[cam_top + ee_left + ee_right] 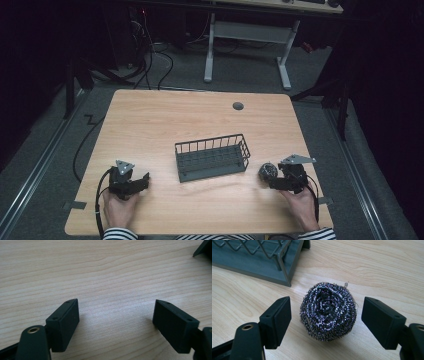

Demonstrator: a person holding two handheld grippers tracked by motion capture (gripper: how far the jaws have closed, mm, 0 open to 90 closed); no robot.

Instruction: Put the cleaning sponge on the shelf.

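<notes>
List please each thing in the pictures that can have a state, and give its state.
left gripper: open, nothing between its jaws, over bare wood.
right gripper: open, jaws on either side of the scourer, not closed on it.
steel wool scourer: on the table, beside the basket.
wire basket: upright, empty.

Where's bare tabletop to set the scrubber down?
Free: the far half of the table behind the basket, and the strip between the left tool and the basket. Crowded: the right, where the scrubber sits between the basket and the right tool.
</notes>
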